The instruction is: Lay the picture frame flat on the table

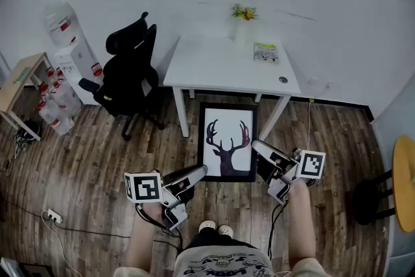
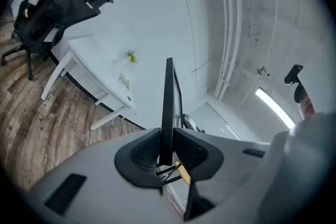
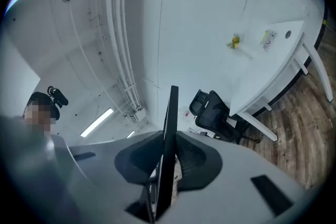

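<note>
The picture frame (image 1: 227, 139) (a black-edged deer print) sits in front of the white table (image 1: 214, 65), over the wooden floor (image 1: 91, 165), its printed face turned up towards the person. The left gripper (image 1: 198, 172) has its jaws clamped on the frame's lower left edge, and the right gripper (image 1: 258, 150) pinches the right edge. Each gripper view shows the frame edge-on between the pads.
</note>
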